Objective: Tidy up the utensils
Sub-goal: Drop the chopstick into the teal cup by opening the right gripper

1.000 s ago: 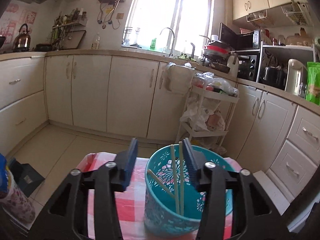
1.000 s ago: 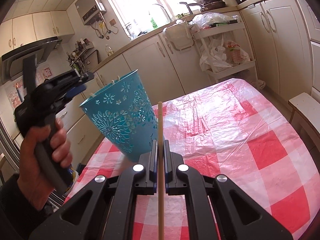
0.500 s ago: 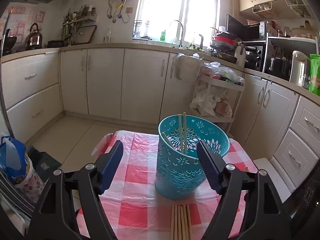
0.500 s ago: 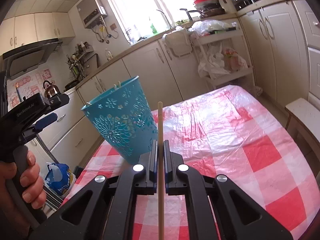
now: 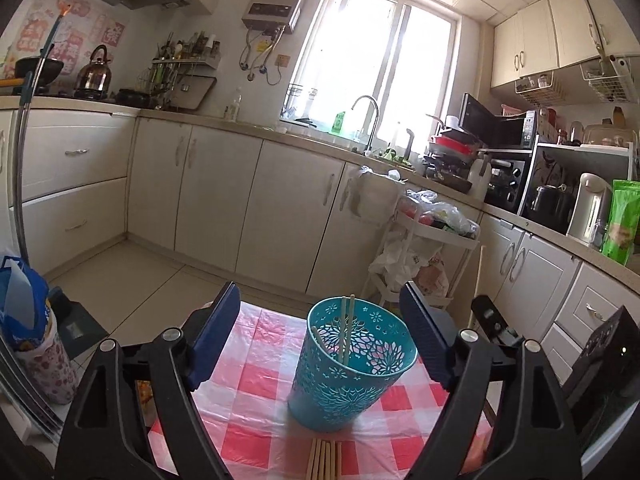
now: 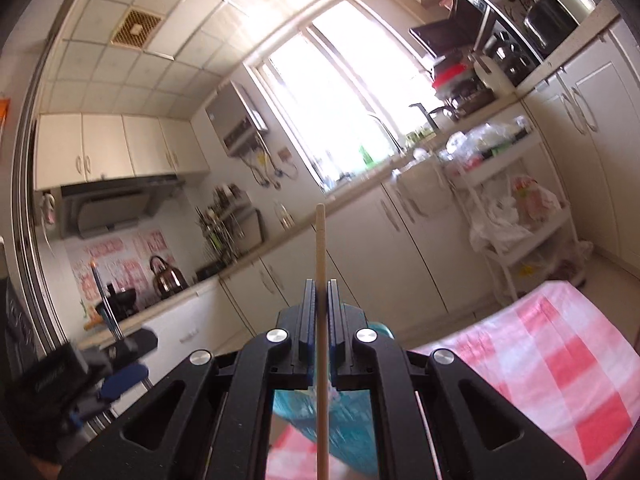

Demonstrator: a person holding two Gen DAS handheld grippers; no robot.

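A teal perforated basket point(image 5: 348, 364) stands on the red-and-white checked tablecloth point(image 5: 256, 384), with three wooden chopsticks point(image 5: 346, 330) leaning inside. Several more chopsticks point(image 5: 325, 460) lie on the cloth just in front of it. My left gripper point(image 5: 320, 344) is open and empty, with the basket between and beyond its fingers. My right gripper point(image 6: 319, 312) is shut on a single wooden chopstick point(image 6: 321, 248) that points upward, with the basket point(image 6: 352, 432) partly hidden below its fingers. It also shows at the right edge of the left wrist view point(image 5: 496, 324).
White kitchen cabinets point(image 5: 208, 200) and a counter with a sink run behind the table. A white trolley point(image 5: 432, 248) with bags stands beyond the table's far edge. A blue bag point(image 5: 24, 304) sits at the left. The left gripper shows low left in the right wrist view point(image 6: 116, 364).
My left gripper drew back from the basket and opened wider. My right gripper tilted upward with the chopstick and moved over the basket.
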